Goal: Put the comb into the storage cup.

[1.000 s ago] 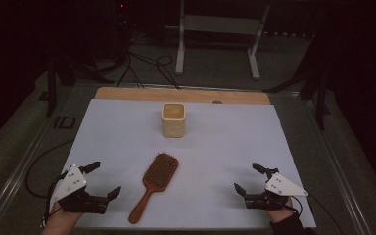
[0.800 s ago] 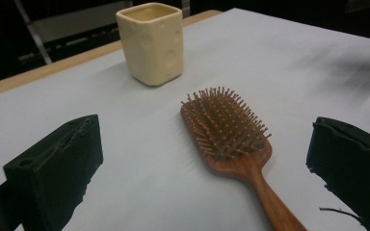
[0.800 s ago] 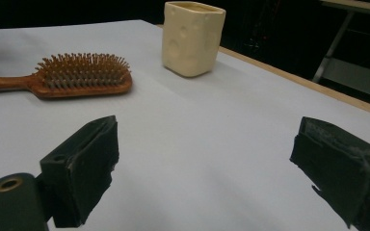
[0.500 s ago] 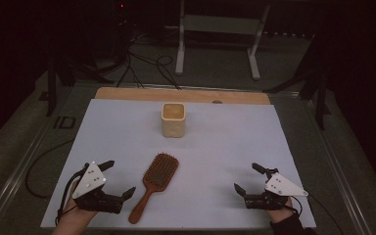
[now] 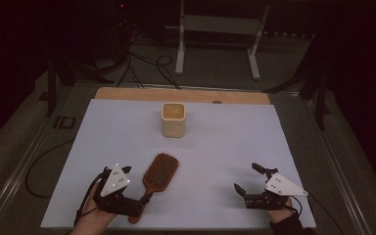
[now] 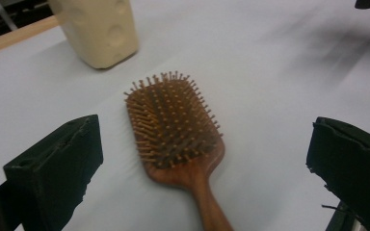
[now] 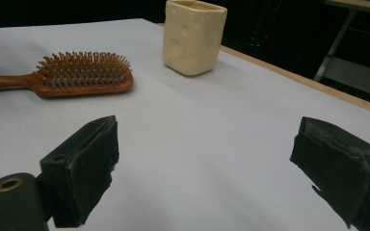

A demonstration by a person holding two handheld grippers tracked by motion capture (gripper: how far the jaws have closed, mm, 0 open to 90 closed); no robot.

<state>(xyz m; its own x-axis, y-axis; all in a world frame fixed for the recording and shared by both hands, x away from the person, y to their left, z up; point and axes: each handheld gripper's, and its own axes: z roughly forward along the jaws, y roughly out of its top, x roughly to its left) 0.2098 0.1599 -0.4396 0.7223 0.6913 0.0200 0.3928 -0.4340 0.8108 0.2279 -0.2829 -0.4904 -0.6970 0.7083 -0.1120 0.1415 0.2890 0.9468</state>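
Presently the approach step is in hand: the left gripper (image 5: 136,188), jaws spread, straddles the handle of the hairbrush (image 6: 178,134), which lies flat, nearer the person than the cream cup (image 5: 174,119). Next, judged: close squarely on the handle.
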